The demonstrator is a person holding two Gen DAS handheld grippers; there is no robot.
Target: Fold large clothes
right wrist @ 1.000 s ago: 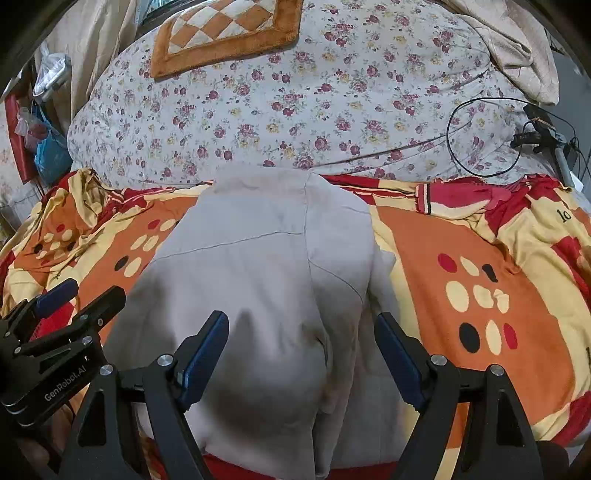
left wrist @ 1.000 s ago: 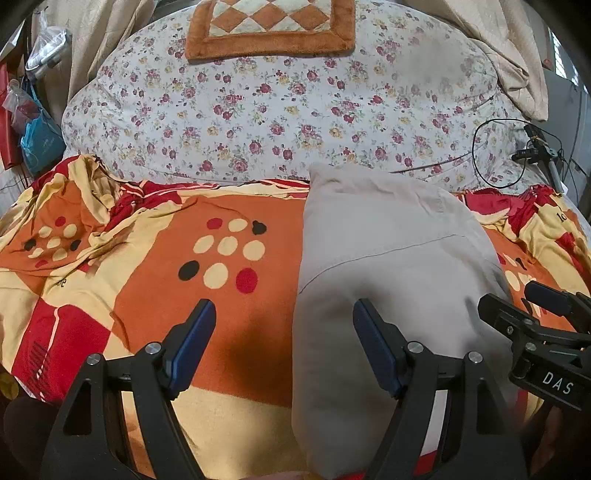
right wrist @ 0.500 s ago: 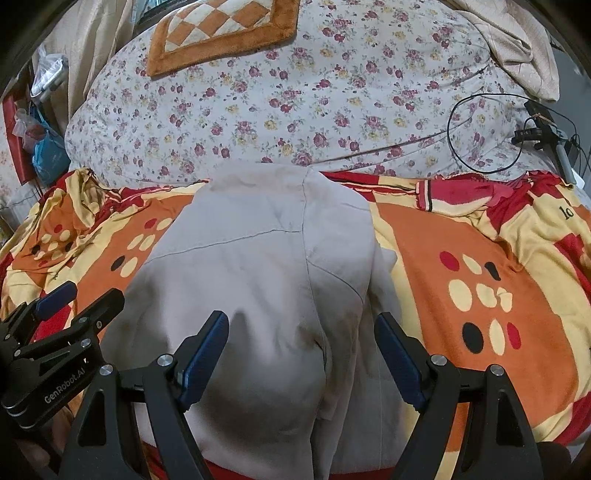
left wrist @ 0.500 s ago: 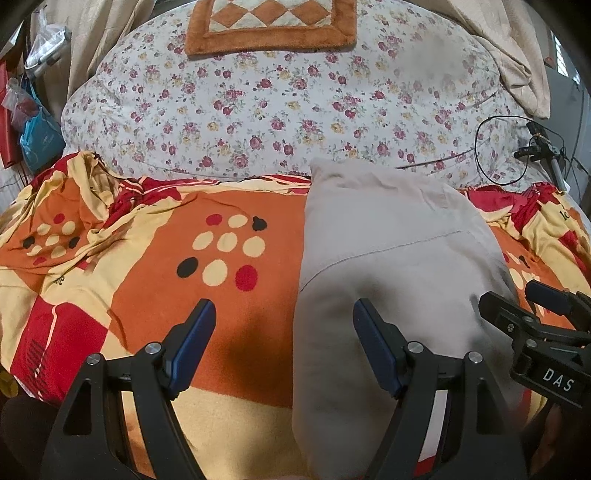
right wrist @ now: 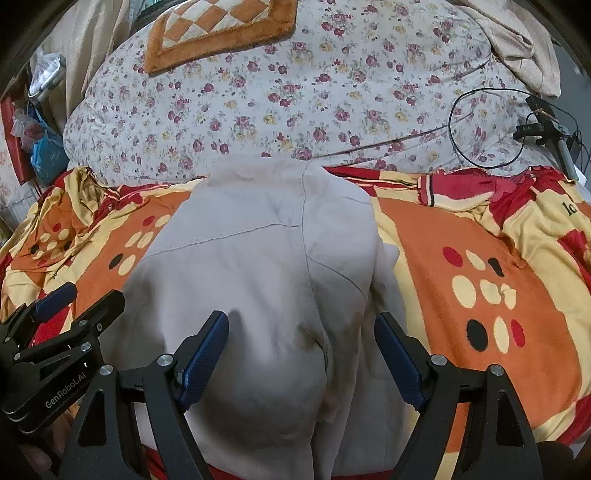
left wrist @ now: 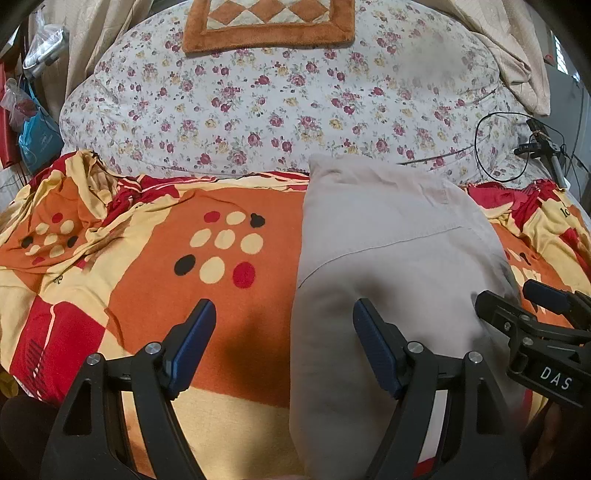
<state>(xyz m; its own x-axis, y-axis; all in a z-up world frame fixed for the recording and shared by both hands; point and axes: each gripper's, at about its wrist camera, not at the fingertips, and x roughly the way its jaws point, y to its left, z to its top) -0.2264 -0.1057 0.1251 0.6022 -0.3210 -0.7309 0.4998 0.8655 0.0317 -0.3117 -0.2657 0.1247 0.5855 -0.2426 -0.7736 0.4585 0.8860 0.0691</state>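
A beige garment (left wrist: 391,266) (right wrist: 258,280) lies folded into a long narrow strip on the orange, red and yellow bedspread (left wrist: 147,266) (right wrist: 480,280), running from the near edge toward the floral duvet. My left gripper (left wrist: 284,332) hovers open above its left edge, one blue pad over the bedspread and one over the cloth. Above the garment's near right part, my right gripper (right wrist: 301,343) is open too, nothing pinched between its pads. Each gripper shows at the side of the other's view.
A floral duvet (left wrist: 280,103) (right wrist: 295,92) bulges behind the garment, with an orange checked mat (left wrist: 269,22) on top. A black cable and small tripod (left wrist: 539,147) lie at the right. Bags (left wrist: 37,136) hang at the left, curtains behind.
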